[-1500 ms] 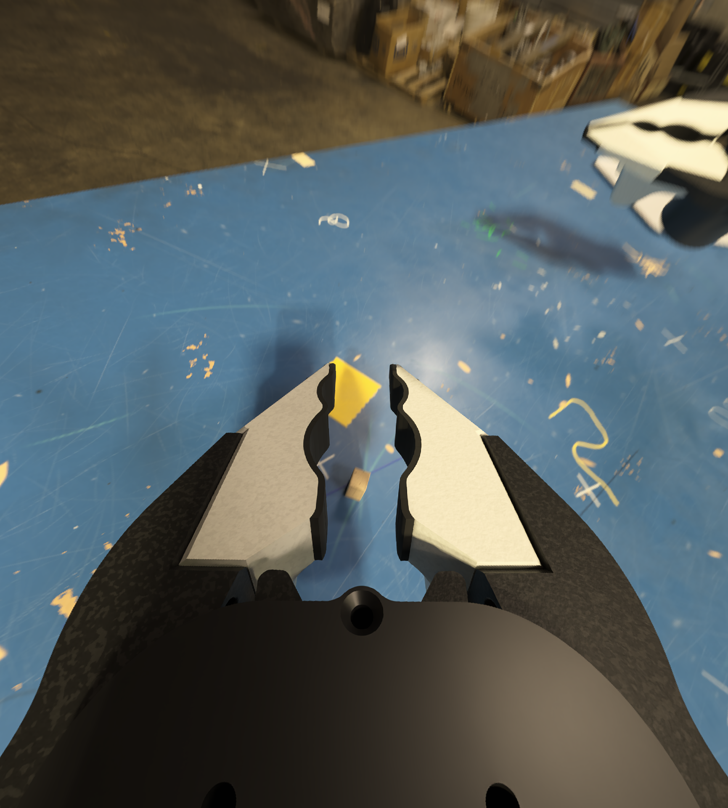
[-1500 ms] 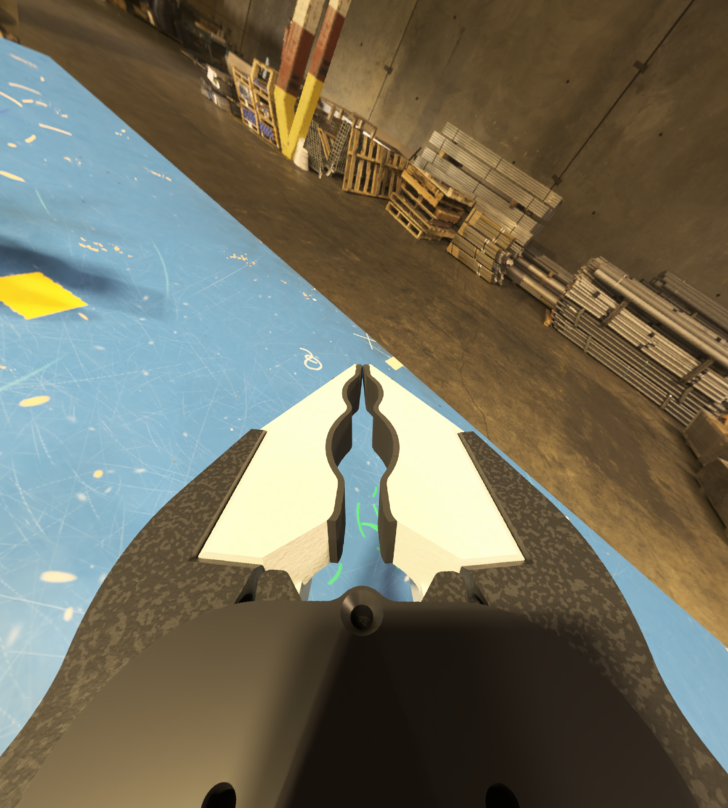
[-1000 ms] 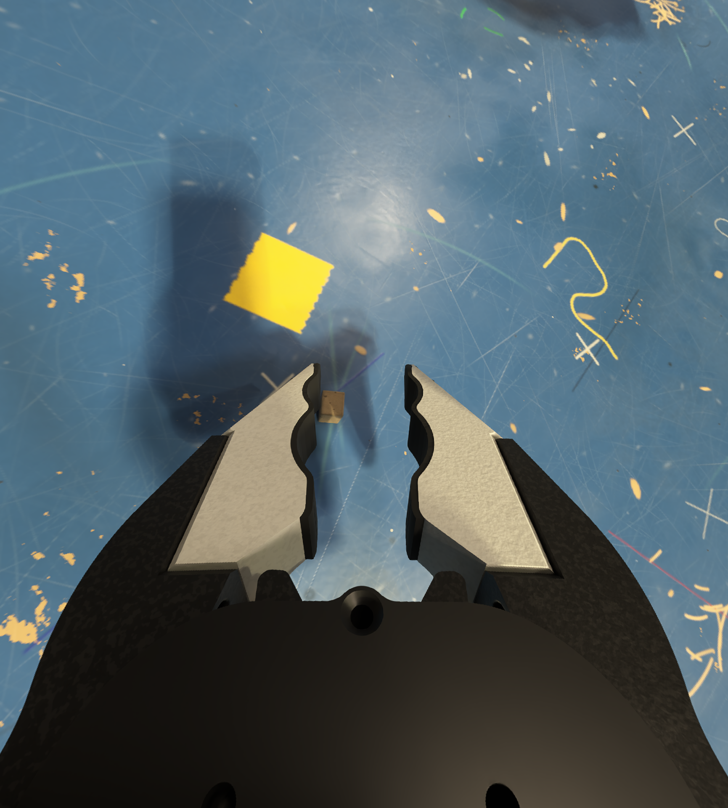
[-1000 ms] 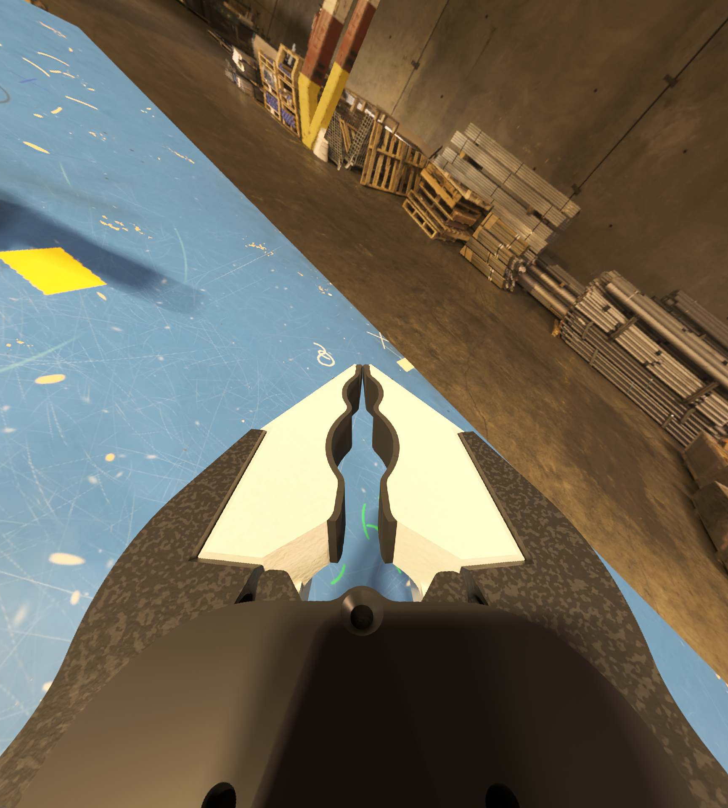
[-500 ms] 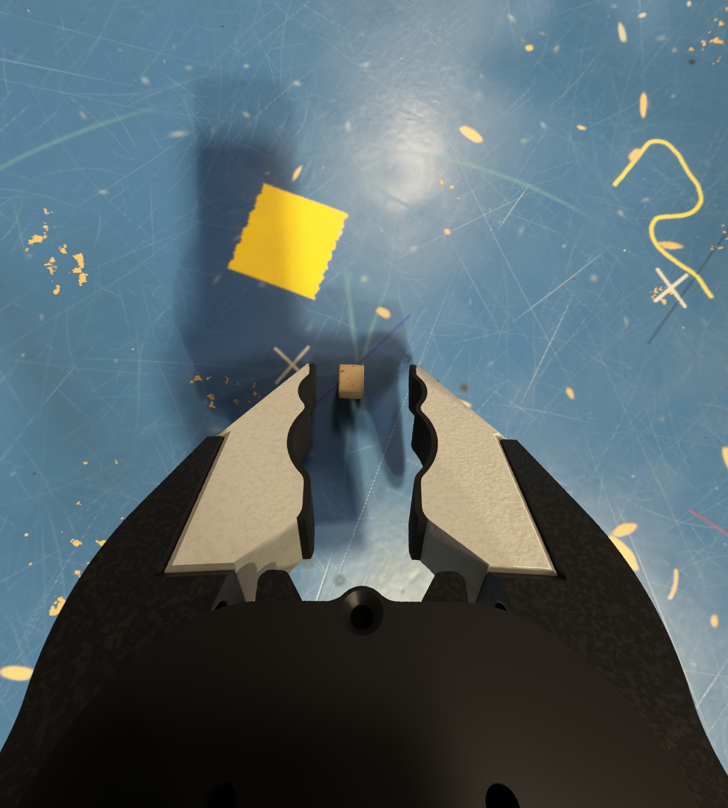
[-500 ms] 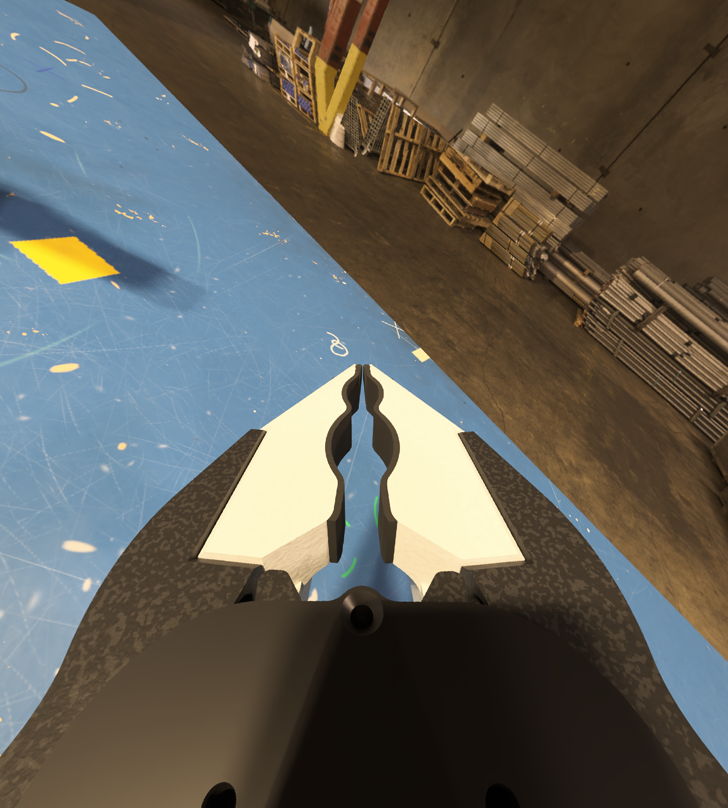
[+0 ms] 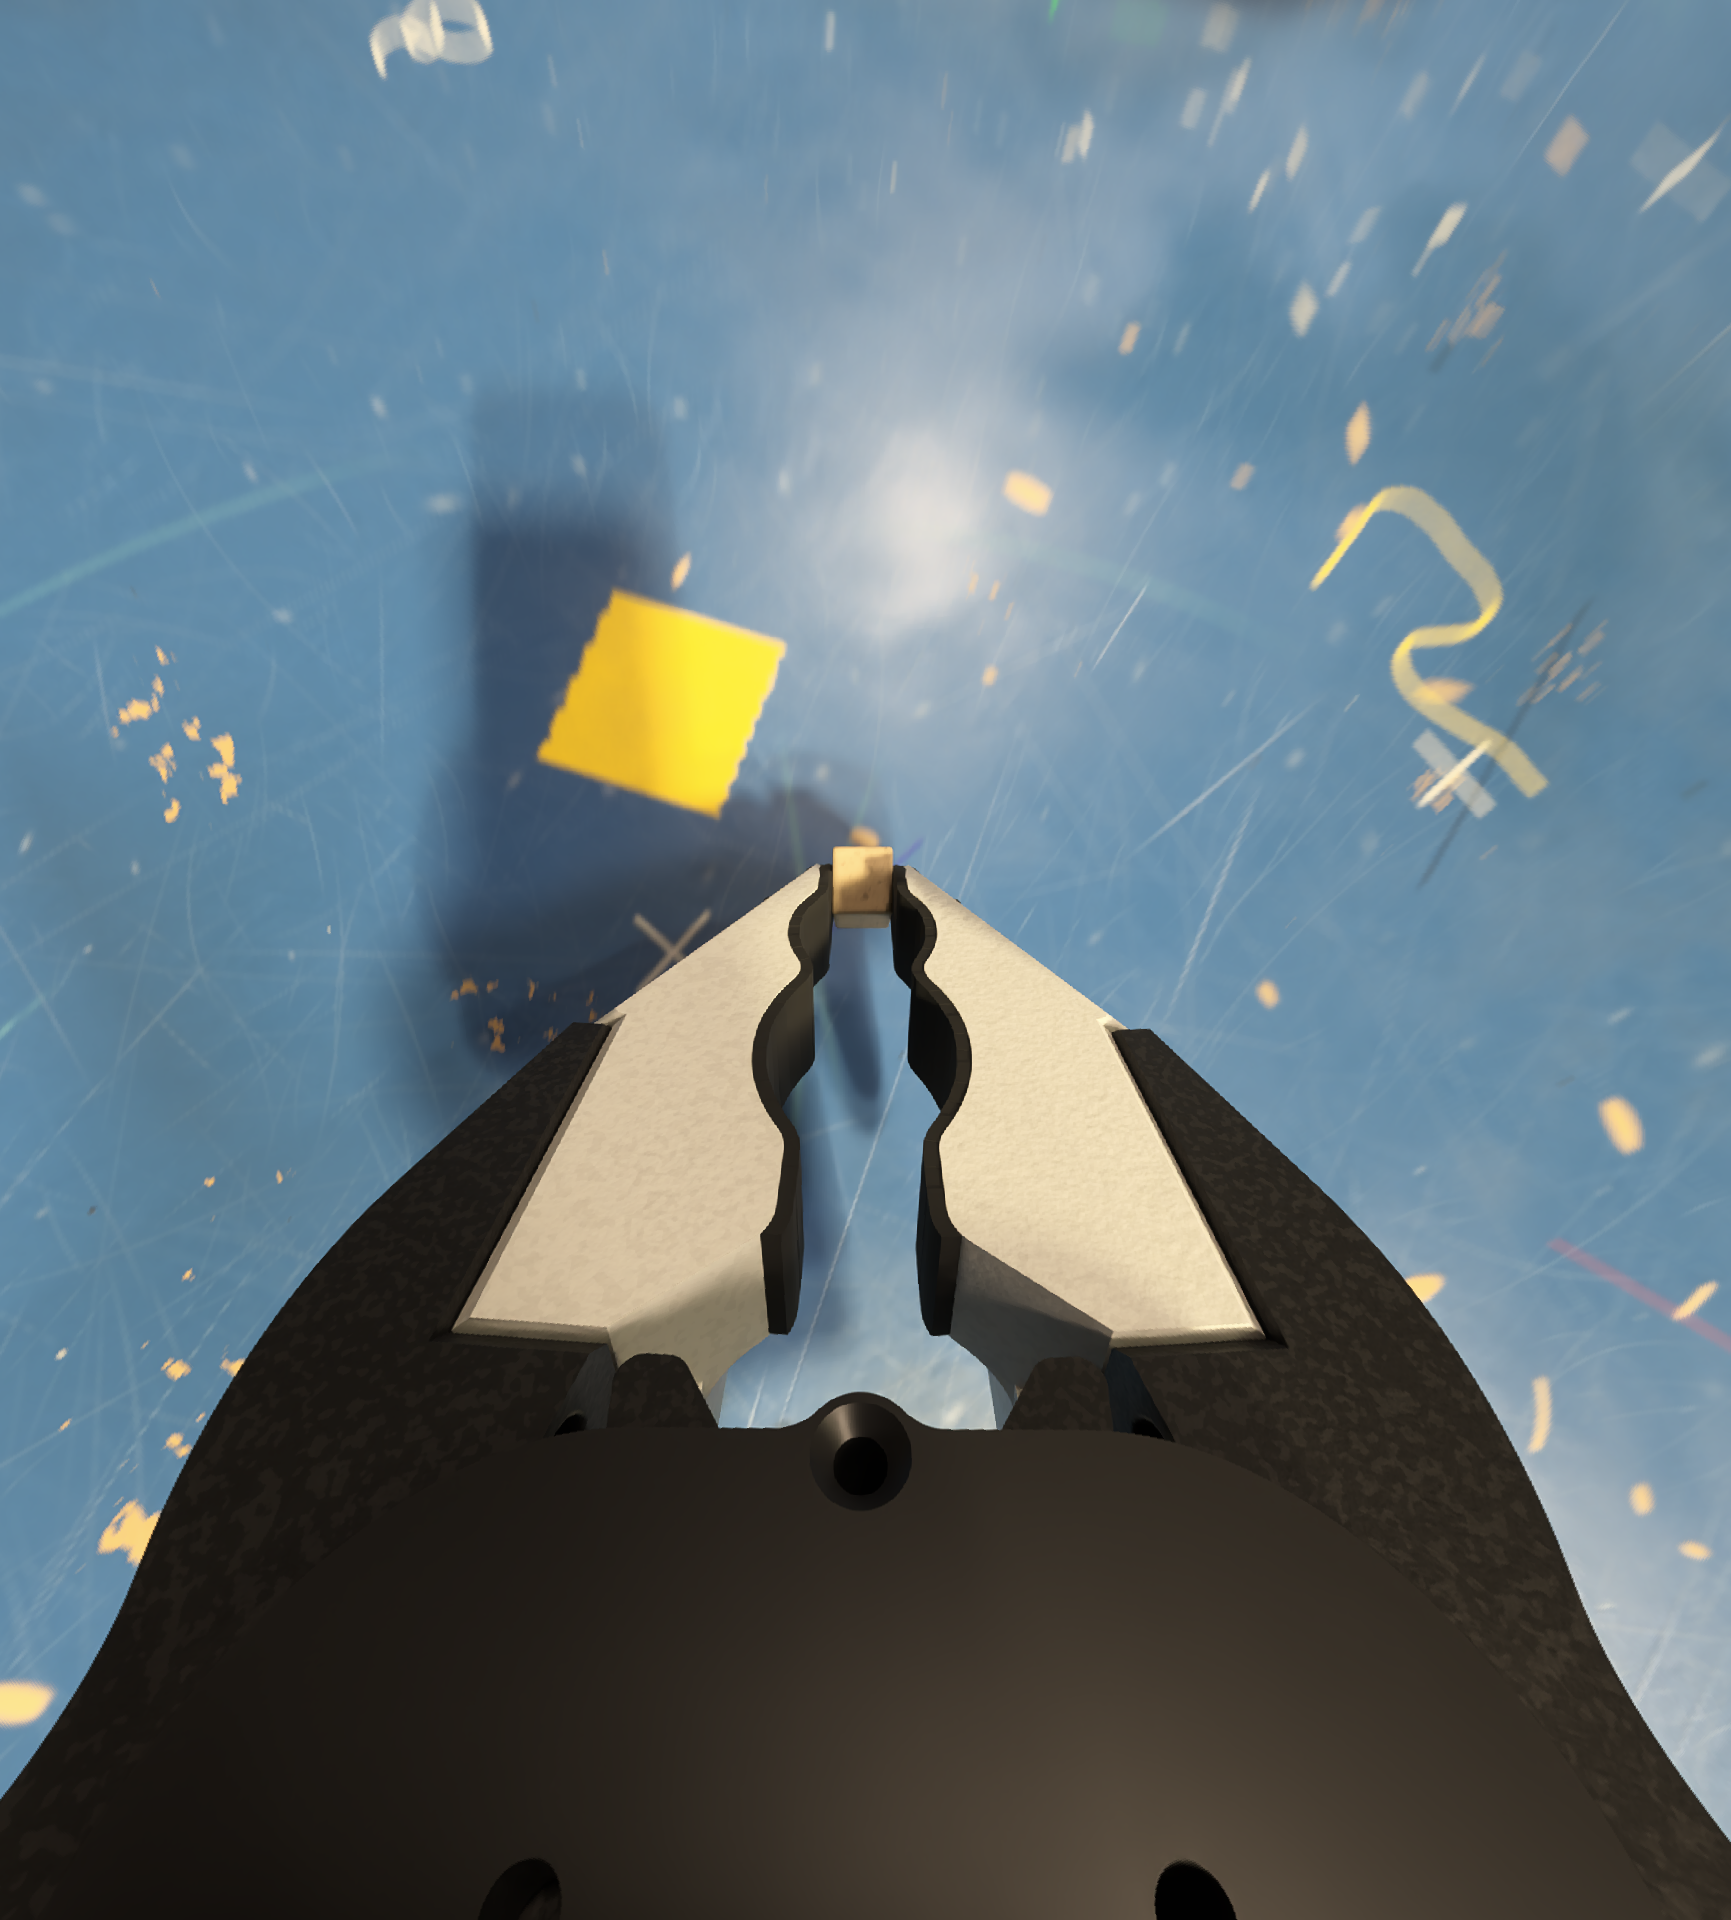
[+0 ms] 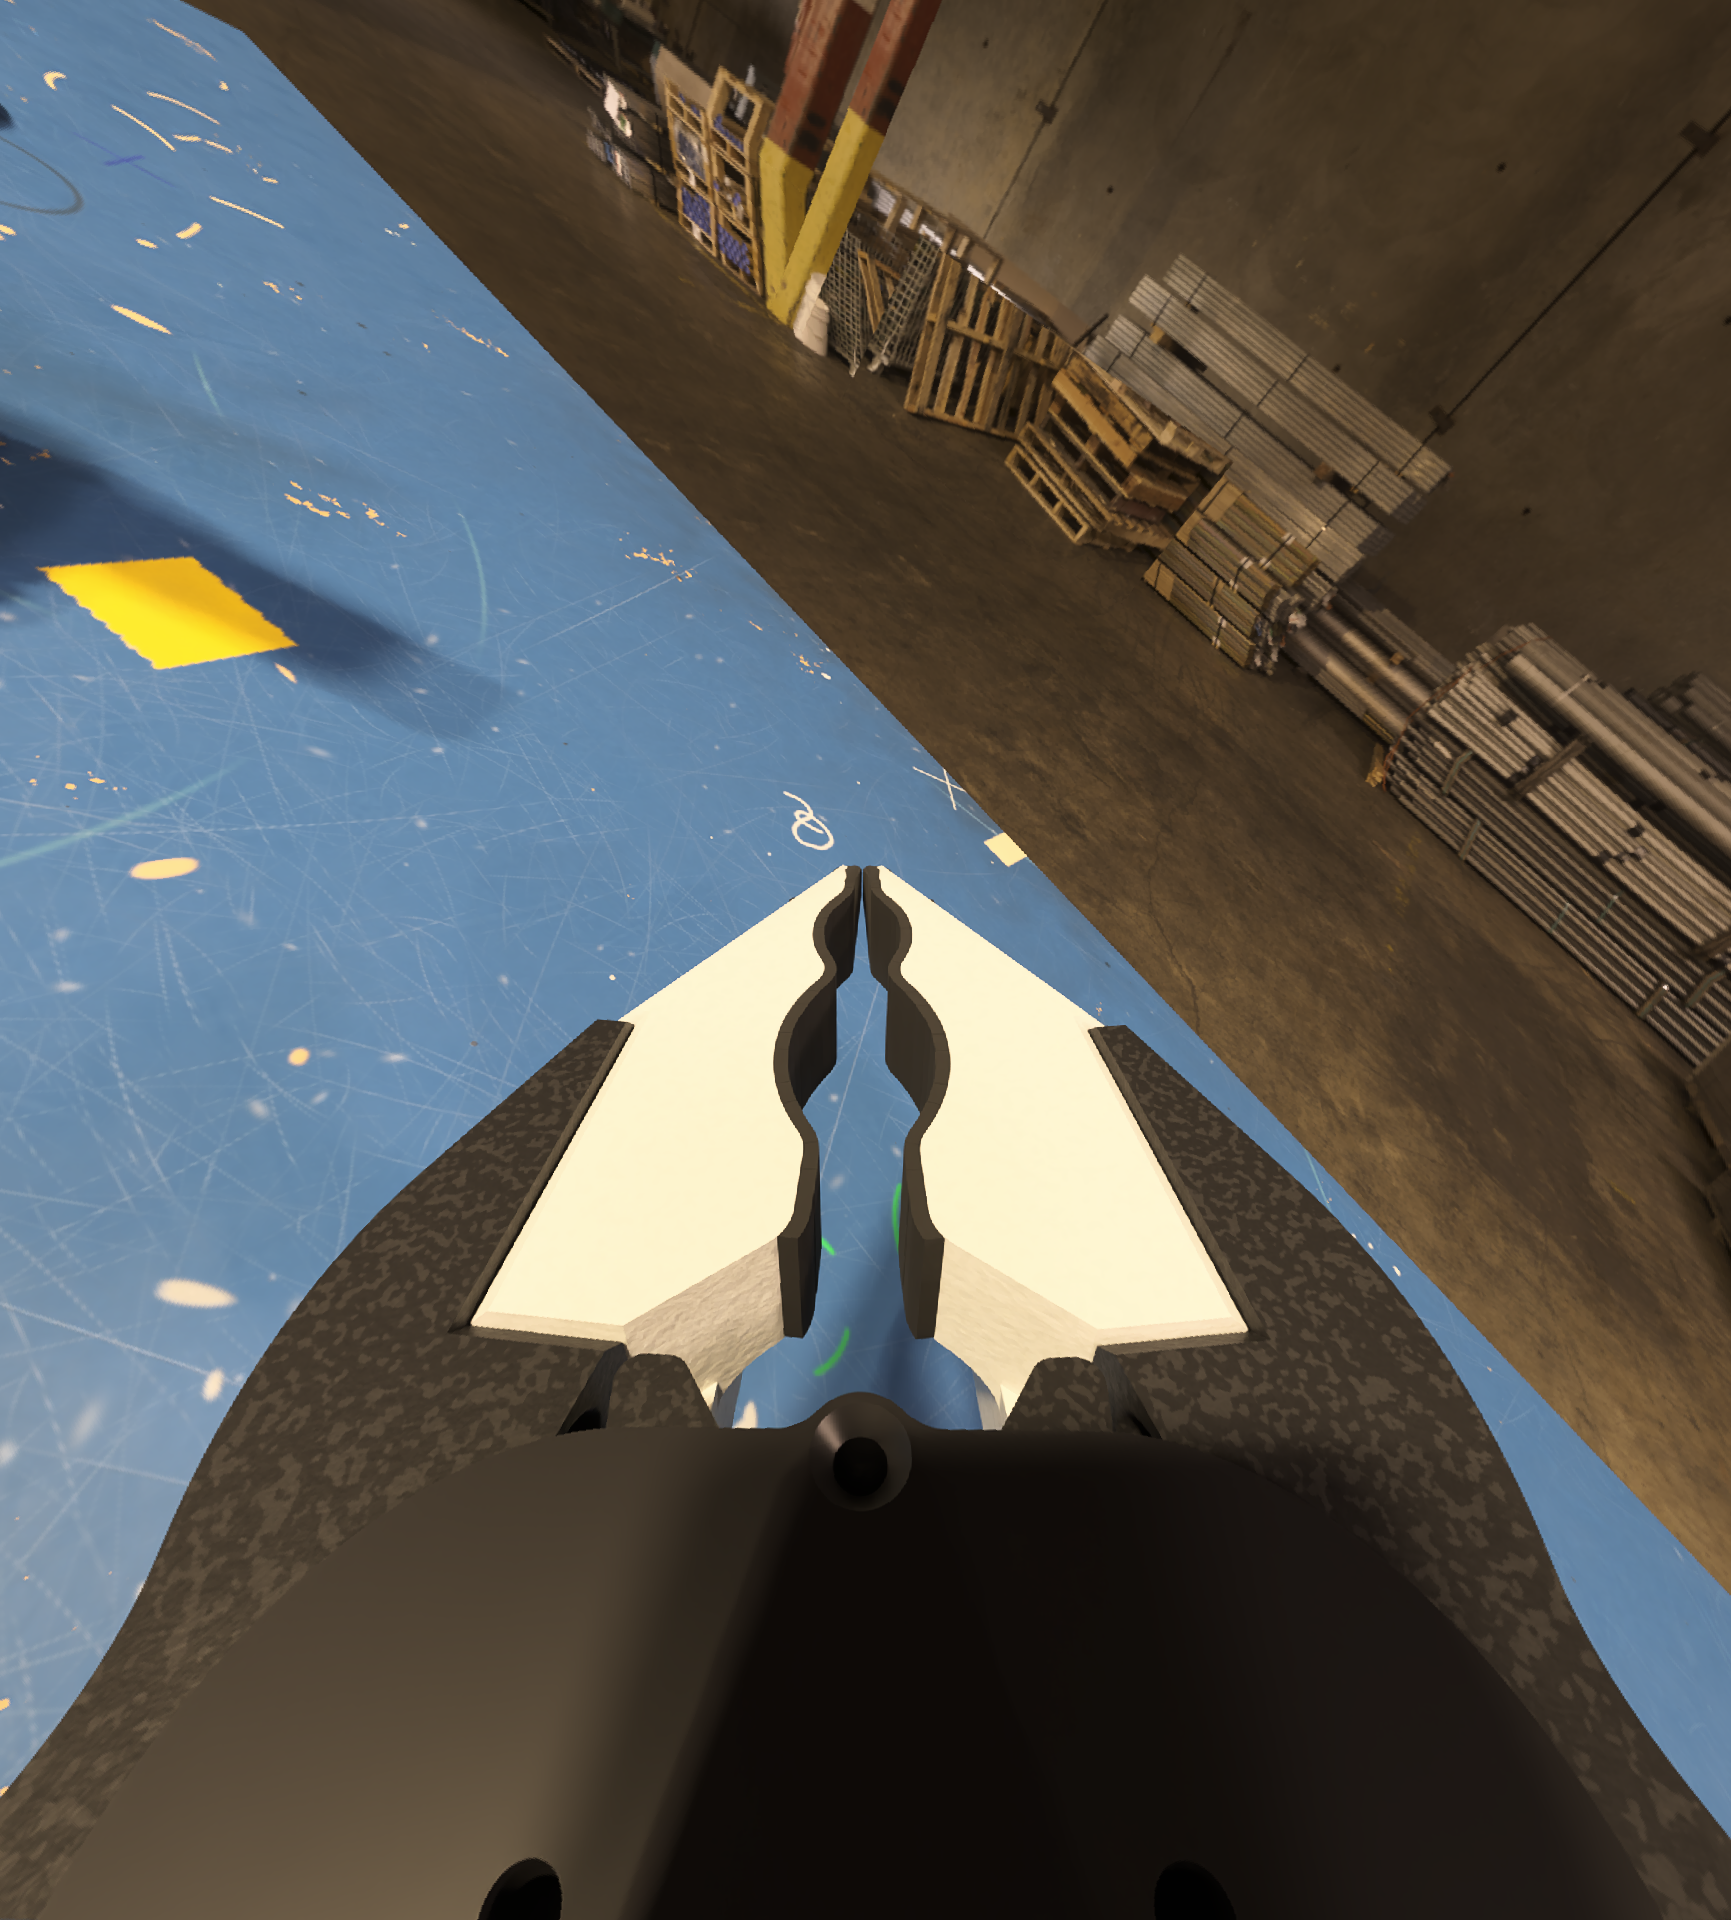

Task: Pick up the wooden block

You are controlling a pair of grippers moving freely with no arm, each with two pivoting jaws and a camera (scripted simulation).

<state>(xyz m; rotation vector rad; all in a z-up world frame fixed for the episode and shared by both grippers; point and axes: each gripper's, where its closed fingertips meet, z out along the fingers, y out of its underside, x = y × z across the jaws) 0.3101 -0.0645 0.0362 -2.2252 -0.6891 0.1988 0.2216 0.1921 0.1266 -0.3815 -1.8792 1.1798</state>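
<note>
The wooden block (image 7: 862, 885) is a small pale cube. In the left wrist view it sits pinched between the tips of my left gripper (image 7: 862, 891), which is shut on it above the blue table (image 7: 217, 312). The table looks blurred in this view. My right gripper (image 8: 861, 878) is shut and empty, its tips touching, near the table's far edge. The block does not show in the right wrist view.
A flat yellow square (image 7: 663, 702) lies on the table just left of and beyond the block; it also shows in the right wrist view (image 8: 165, 611). Beyond the table edge (image 8: 840, 675) is a warehouse floor with pallets (image 8: 1100, 436) and metal pipes (image 8: 1619, 790).
My left gripper's jaws have closed from wide open onto the wooden block. The table marks have shifted and blurred. The right gripper stayed shut and drifted slightly.
</note>
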